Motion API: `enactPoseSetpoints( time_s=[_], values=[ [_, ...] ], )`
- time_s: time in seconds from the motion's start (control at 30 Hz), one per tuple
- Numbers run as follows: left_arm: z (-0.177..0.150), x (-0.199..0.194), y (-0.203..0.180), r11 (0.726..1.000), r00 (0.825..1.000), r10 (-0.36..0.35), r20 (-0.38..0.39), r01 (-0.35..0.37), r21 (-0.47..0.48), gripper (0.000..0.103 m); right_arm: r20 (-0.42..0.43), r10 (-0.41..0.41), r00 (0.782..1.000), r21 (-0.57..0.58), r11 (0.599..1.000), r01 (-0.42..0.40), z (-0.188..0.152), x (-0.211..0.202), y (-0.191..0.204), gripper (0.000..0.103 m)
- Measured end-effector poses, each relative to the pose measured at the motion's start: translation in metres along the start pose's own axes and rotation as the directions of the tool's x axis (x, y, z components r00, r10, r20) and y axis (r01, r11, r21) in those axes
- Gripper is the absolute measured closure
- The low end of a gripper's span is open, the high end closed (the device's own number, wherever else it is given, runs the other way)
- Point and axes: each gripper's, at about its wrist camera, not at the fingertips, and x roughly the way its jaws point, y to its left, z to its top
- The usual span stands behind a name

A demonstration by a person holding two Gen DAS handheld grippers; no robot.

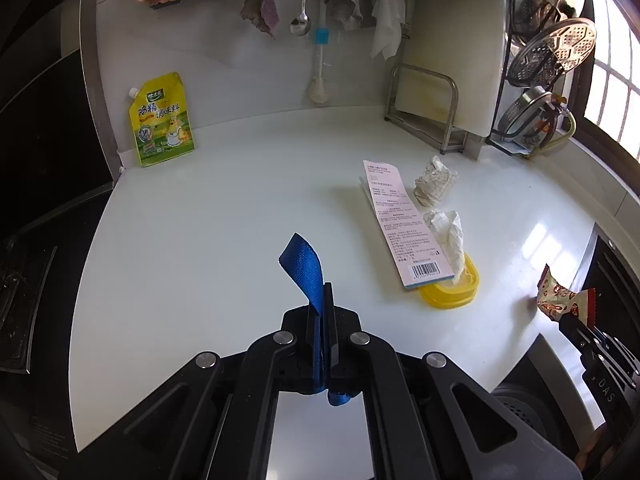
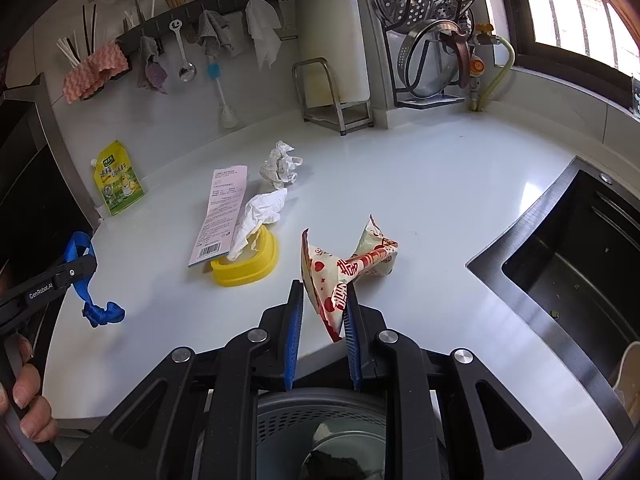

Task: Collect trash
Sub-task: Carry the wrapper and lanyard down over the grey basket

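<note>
The left gripper (image 1: 322, 300) has its jaws clenched tight on a blue fabric strap (image 1: 306, 272). One end of the strap stands up above the fingertips, and the other, knotted end hangs below the jaws; the right wrist view shows that knot dangling over the left edge of the desk (image 2: 440, 184).

The right gripper (image 2: 322, 300) has its jaws drawn in to a narrow gap, grasping a red-and-white snack wrapper (image 2: 348, 268). The wrapper is twisted in the middle and sticks out forward past the fingertips, lifted off the white surface.

More trash lies on the desk between the two grippers. A long pink printed card (image 1: 400, 224) lies flat with its barcode end resting on a yellow plastic lid (image 1: 450, 290). A white tissue (image 1: 448, 236) is draped from the card into the lid. Just behind them sits a crumpled paper ball (image 1: 434, 180), apart from the tissue.

A yellow seasoning pouch (image 1: 162, 120) leans against the back wall at the far left. A metal rack (image 1: 424, 108) holding a white cutting board stands at the back right, and cloths and a spoon hang from a rail above. A dark sink (image 2: 568, 264) opens to the right of the right gripper, and a grey perforated bin (image 2: 320, 432) shows directly beneath its jaws.
</note>
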Motion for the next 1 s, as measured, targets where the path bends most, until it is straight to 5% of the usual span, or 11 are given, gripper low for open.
enactPoseSetpoints(
  time_s=[0.63,1.0],
  values=[
    [-0.091,-0.061,-0.063,0.984,0.988,-0.143,-0.053,0.147,0.096,0.102,-0.024,0.017,1.0,-0.05,0.999,-0.018,-0.075,-0.083,0.002,0.085],
    [-0.135,-0.063,-0.079,0.983,0.985,-0.137,-0.107,0.148,0.106,0.102,-0.083,0.023,0.996,-0.047,0.999,-0.027,-0.125,-0.096,-0.009,0.085]
  ],
)
